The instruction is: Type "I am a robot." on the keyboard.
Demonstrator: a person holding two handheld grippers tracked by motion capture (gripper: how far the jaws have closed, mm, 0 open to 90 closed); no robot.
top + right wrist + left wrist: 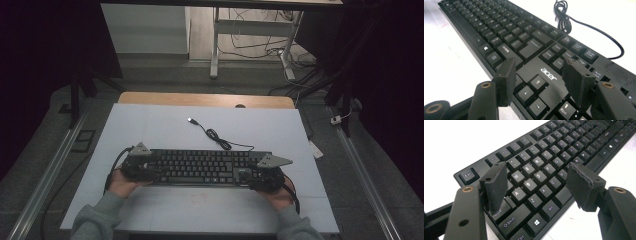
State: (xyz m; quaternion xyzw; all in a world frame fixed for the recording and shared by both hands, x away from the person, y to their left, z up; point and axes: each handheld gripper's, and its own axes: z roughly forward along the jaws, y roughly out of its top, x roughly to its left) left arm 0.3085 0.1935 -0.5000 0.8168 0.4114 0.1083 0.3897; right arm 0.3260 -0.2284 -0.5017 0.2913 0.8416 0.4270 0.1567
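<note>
- I have one black keyboard [202,167] lying flat on the white table [165,127], lengthwise from left to right, in the near half of the surface.
- Its near edge sits well back from the table's near edge, so a bare white strip runs in front of it where the person's two forearms come in.
- Beyond its far edge the table is open right up to the far wooden rim [205,99], except for the cable.
- To the left and right of the keyboard I see only short margins of white before the table's side edges.
- Two grippers are in use. My left hand-held gripper [537,182] hovers over the keyboard's left end, its jaws spread wide above the letter keys with nothing pinched between them; the left pad hangs just over the key beside Shift.
- My right hand-held gripper [539,75] is over the right end, jaws also apart and gripping nothing, straddling the arrow keys and the brand plate.
- One keyboard cable [220,140] leaves the far edge near the right, bunches in a small coil just behind the keyboard, then runs far-left to its plug [191,120].
- Off the table, a desk frame [250,45] with loose wires stands on the floor at the far side, and metal rails [50,170] run along both sides.
</note>
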